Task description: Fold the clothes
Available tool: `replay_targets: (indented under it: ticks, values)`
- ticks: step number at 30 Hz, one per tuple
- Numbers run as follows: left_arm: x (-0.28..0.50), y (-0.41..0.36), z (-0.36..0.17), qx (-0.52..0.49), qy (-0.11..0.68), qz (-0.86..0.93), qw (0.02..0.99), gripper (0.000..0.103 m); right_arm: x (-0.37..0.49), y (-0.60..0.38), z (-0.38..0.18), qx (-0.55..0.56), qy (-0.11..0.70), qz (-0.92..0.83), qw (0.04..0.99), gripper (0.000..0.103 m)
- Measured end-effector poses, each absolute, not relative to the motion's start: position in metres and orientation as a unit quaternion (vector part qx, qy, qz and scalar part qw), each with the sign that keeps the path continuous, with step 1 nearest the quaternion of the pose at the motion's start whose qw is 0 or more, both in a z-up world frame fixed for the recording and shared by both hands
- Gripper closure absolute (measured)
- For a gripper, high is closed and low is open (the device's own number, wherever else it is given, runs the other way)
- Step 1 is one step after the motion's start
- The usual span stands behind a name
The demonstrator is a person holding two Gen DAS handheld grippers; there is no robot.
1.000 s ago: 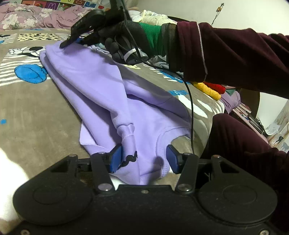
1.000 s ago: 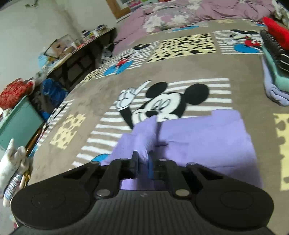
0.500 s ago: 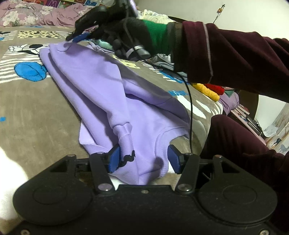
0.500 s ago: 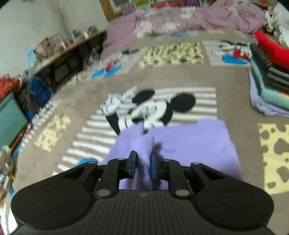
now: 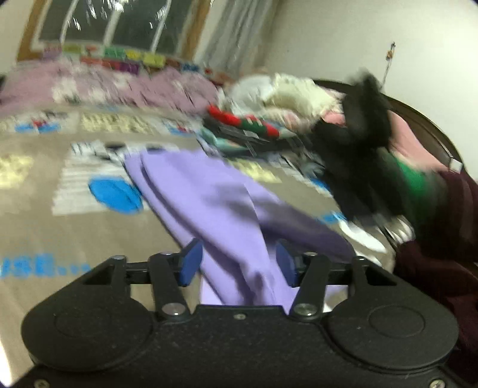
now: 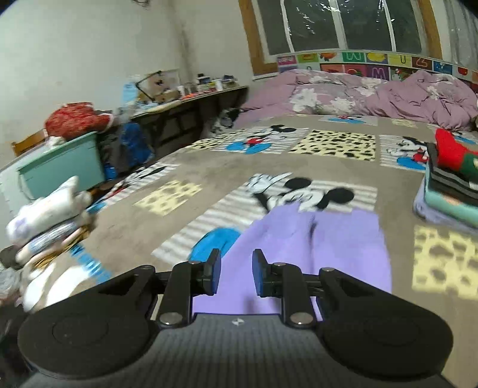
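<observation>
Left wrist view: blurred throughout.
Left gripper (image 5: 236, 262): its blue pads stand apart, with a fold of the lilac sweatshirt (image 5: 209, 203) rising between them; the cloth lies close to the right pad, but the blur hides whether either pad presses on it. The jaws have just been closing.
Lilac sweatshirt: lies folded into a long strip on the bed blanket (image 5: 59, 232), running from the gripper up and left toward a blue patch in the print.
Bed blanket: tan, with cartoon mouse panels and yellow spotted squares.
Person's right hand (image 5: 361, 131): in a black glove with a green cuff, at the right, above the blanket, apart from the sweatshirt; a maroon sleeve (image 5: 457, 209) follows it.
Clothes stack (image 5: 245, 128): folded pieces with red and green on top, beyond the sweatshirt.

Right wrist view: sharper.
Right gripper (image 6: 236, 274): the pads are slightly parted and nothing is between them; the jaws have just been opening. It hovers over the near end of the sweatshirt (image 6: 313, 247).
Sweatshirt: flat on the blanket (image 6: 209, 167), its far edge overlapping the printed mouse figure.
Folded stack (image 6: 451, 191): at the right edge, well apart from the sweatshirt.
Quilt (image 6: 358, 95): mauve floral, bunched at the head of the bed under the window (image 6: 343, 24).
Desk (image 6: 191, 104): cluttered, along the left wall.
</observation>
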State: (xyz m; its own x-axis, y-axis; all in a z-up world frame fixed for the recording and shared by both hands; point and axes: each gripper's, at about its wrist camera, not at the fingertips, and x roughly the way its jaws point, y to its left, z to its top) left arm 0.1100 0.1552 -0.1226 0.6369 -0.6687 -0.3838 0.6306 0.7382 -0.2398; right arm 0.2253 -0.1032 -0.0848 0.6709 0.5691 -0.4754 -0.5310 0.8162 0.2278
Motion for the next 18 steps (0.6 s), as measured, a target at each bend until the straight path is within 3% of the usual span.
replay_targets:
  ticks: [2, 7, 14, 18]
  values:
    - [0.116, 0.144, -0.119, -0.026, 0.216, -0.356, 0.909, 0.067, 0.203, -0.105, -0.093, 0.03, 0.269, 0.303, 0.914, 0.079]
    - [0.138, 0.114, -0.125, 0.024, 0.233, -0.356, 0.905, 0.073, 0.182, -0.115, -0.112, 0.054, 0.27, 0.289, 0.917, 0.079]
    - [0.155, 0.106, -0.154, 0.083, 0.292, -0.323, 0.897, 0.073, 0.217, -0.12, -0.135, 0.09, 0.317, 0.255, 0.909, 0.08]
    - [0.157, 0.111, -0.162, 0.073, 0.301, -0.323, 0.894, 0.073, 0.224, -0.117, -0.147, 0.075, 0.341, 0.248, 0.903, 0.088]
